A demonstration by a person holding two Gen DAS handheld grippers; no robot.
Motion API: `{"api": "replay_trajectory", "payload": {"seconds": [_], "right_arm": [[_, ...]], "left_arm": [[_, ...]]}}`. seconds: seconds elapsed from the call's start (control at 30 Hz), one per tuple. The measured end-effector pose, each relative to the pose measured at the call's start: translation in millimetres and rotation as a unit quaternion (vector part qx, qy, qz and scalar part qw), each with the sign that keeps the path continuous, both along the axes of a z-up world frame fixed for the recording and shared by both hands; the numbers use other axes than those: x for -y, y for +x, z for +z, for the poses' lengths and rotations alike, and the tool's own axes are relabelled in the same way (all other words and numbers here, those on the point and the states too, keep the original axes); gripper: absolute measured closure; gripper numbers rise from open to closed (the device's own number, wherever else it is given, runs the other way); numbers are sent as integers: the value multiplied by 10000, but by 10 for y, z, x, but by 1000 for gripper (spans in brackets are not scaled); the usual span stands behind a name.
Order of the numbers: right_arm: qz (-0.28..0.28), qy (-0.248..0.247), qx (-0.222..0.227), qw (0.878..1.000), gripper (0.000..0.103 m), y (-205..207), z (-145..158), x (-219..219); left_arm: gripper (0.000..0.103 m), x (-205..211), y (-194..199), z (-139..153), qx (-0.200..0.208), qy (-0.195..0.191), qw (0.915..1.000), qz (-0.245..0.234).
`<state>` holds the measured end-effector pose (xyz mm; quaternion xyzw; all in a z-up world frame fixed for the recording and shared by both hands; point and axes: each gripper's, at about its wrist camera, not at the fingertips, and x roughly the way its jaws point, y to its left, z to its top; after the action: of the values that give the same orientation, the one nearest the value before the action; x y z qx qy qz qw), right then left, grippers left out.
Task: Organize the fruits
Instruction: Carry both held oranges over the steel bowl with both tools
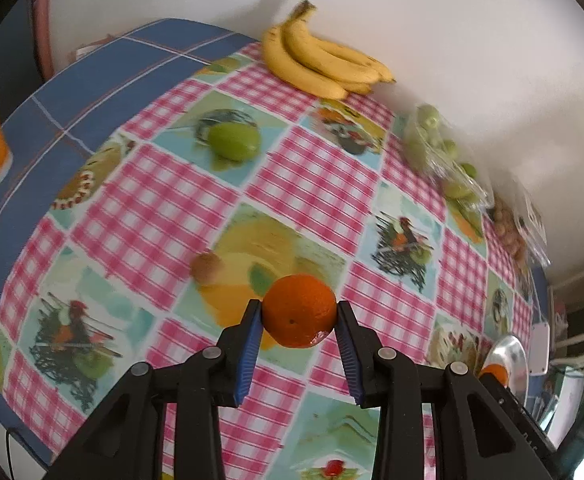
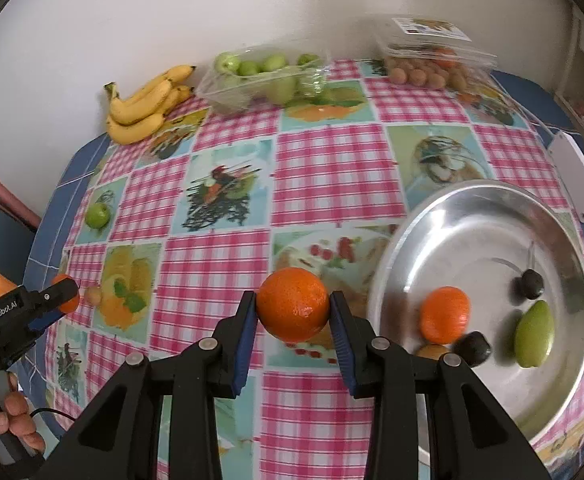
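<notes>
The left gripper (image 1: pixel 297 316) is closed on an orange (image 1: pixel 299 310), held between its blue pads clear of the surface (image 1: pixel 311 168). The right gripper (image 2: pixel 293 308) is likewise closed on a second orange (image 2: pixel 293 304), also lifted. The metal tray (image 2: pixel 411 240) lies near the right gripper, on its right side, and already contains another orange (image 2: pixel 445 314), a green fruit (image 2: pixel 533 334) and two dark fruits (image 2: pixel 529 283).

Still loose on the surface: a green apple (image 1: pixel 234 140), a small brown fruit (image 1: pixel 206 268), and a bunch of bananas (image 1: pixel 319 60) by the wall.

Probable hazards from here:
- Each orange is pinched near the pad tips. A sudden swing or tilt could roll it out of the grip.
- The left gripper must probably cross toward the tray; both grippers converging there could collide.
- A release from height could send an orange rolling across the tray's smooth floor, striking the fruit inside or escaping over the shallow rim.
</notes>
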<state>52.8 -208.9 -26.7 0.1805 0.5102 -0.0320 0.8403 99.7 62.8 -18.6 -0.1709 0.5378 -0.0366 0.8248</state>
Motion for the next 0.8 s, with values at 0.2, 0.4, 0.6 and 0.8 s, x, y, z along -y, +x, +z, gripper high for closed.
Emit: {"api": "replay_trajectory", "payload": {"seconds": [0.2,0.4,0.6,0.8], "right_arm": [[-259,105,-2,9996,65,-87,12,234],[-510,74,-80,9986,65,-169,-3,440],[-735,138,-69,9972,65,-263,-1,653],[-982,150,-20,9951,65,-380,25,863]], "left_arm": [[64,277,-38,-14,-6,85,9996,-262],[64,594,-92,-28,-9,191,9981,-591],[64,950,-149,-33,30,292,9944,-1013],[64,1285,-236,-18,86,332,9895,-1402]]}}
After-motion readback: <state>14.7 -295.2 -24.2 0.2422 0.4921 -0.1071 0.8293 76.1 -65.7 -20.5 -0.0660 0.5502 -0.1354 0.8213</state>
